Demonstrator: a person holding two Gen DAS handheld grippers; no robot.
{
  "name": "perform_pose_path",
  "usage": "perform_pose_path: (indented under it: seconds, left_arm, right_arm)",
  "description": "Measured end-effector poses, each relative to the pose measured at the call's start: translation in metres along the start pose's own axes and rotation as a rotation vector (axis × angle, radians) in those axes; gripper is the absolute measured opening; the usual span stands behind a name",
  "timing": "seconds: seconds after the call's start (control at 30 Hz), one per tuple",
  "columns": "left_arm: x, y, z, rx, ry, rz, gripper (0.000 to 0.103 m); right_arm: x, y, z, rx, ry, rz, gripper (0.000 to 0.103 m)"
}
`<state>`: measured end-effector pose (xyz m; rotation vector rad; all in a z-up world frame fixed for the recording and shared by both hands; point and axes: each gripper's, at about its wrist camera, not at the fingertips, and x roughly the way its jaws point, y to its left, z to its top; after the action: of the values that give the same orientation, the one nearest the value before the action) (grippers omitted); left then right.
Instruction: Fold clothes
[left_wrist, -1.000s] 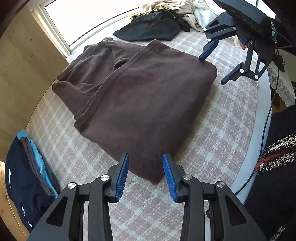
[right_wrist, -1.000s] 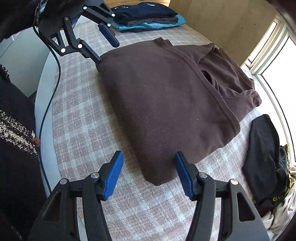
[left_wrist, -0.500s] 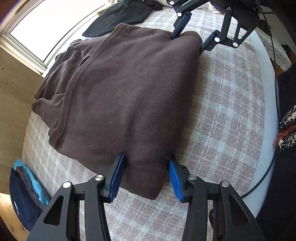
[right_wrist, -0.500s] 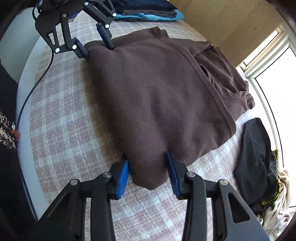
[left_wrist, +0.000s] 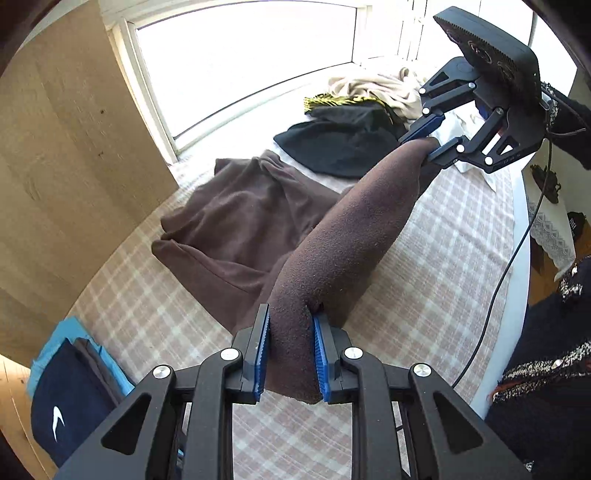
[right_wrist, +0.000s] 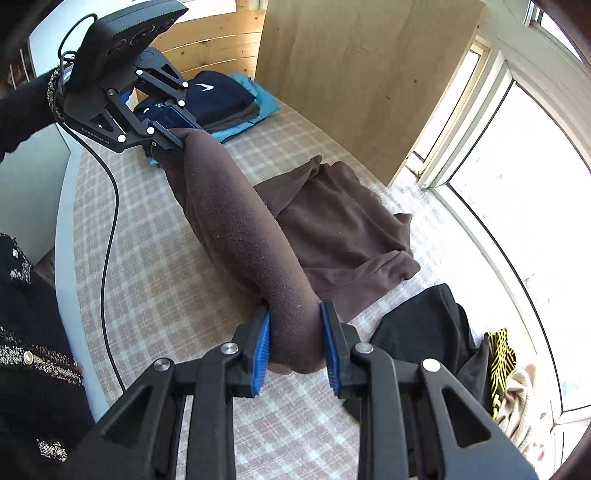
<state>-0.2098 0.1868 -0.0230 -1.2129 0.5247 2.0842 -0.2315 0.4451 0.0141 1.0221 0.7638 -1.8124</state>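
Above the bed (left_wrist: 443, 229), left gripper (left_wrist: 290, 358) and right gripper (right_wrist: 295, 350) are closing on 2 corners of the brown top (left_wrist: 332, 240), lifting; next, carrying that edge across evenly.

left gripper (left_wrist: 290, 360): jaws closing, pinching cloth, angled down | right gripper (right_wrist: 295, 349): same, closing on cloth

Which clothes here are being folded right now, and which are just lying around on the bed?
Being folded:
brown garment, its near edge clamped by the left gripper and the right gripper

Lying around:
black garment
navy and blue folded stack
beige and yellow heap
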Motion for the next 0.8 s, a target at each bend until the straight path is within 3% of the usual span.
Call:
perform_pose_path:
  seconds: [0.13, 0.37, 0.47, 0.6, 0.7, 0.8]
  left_arm:
    - [0.013, 0.058, 0.040, -0.055, -0.028, -0.014, 0.020]
    - [0.106, 0.156, 0.086, -0.163, 0.043, -0.073, 0.020]
    - [0.138, 0.179, 0.087, -0.204, 0.066, -0.097, 0.020]
    - [0.169, 0.196, 0.088, -0.240, 0.071, -0.110, 0.024]
    - [0.175, 0.203, 0.087, -0.271, 0.075, -0.081, 0.036]
    - [0.163, 0.205, 0.079, -0.280, 0.063, -0.049, 0.040]
  right_arm:
    - [0.034, -0.067, 0.043, 0.052, 0.025, 0.026, 0.024]
    - [0.128, -0.165, 0.074, 0.162, 0.087, 0.107, 0.023]
    - [0.169, -0.197, 0.072, 0.231, 0.129, 0.173, 0.023]
    - [0.212, -0.218, 0.065, 0.284, 0.171, 0.193, 0.028]
    - [0.215, -0.228, 0.059, 0.360, 0.170, 0.224, 0.043]
    - [0.209, -0.237, 0.054, 0.429, 0.160, 0.245, 0.046]
